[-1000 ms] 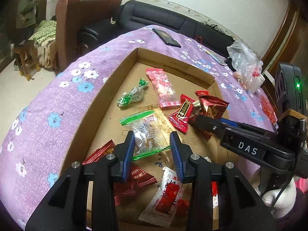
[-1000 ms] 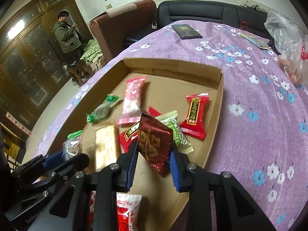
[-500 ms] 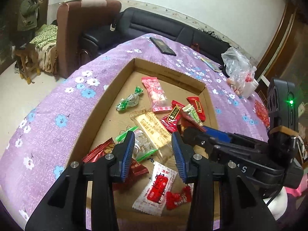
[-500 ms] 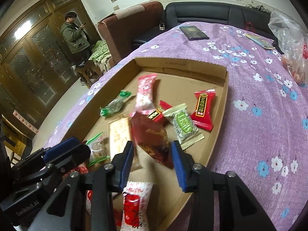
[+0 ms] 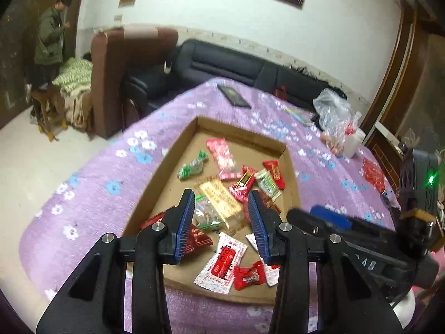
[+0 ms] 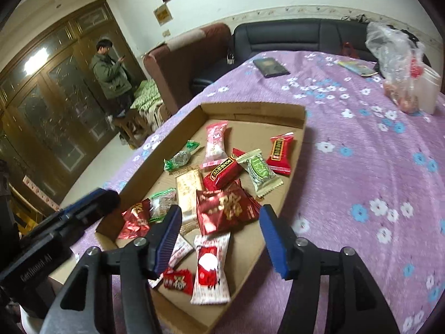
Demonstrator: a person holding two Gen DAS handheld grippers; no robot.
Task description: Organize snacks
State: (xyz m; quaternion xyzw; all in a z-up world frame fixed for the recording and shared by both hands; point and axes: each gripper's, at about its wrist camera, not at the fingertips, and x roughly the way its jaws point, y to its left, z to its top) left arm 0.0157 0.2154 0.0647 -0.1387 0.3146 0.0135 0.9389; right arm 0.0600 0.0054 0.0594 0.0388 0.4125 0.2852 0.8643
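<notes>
A shallow cardboard tray [image 5: 178,150] [image 6: 250,108] holds several wrapped snacks. Among them are a pink packet [image 6: 215,139], a green twisted candy [image 6: 180,157], a golden bar [image 6: 189,192] and a white-and-red packet [image 6: 211,267]. My left gripper [image 5: 220,197] hovers open over the tray's near half, with nothing between its fingers. Below it lies a clear packet with green edges [image 5: 207,214]. My right gripper [image 6: 221,214] has its jaws opening and nothing in them. The dark red packet [image 6: 222,208] lies loose on the tray under it.
The tray sits on a purple flowered tablecloth [image 6: 361,167]. A black tablet [image 5: 233,96], a plastic bag [image 6: 395,50] and a loose red packet [image 5: 372,172] lie further back and right. A dark sofa stands behind the table; a person [image 5: 50,41] stands far left.
Both grippers have risen and pulled back from the tray. The right one let go of the dark red packet, which dropped onto the pile, and its jaws widened. The clear packet stays on the tray.
</notes>
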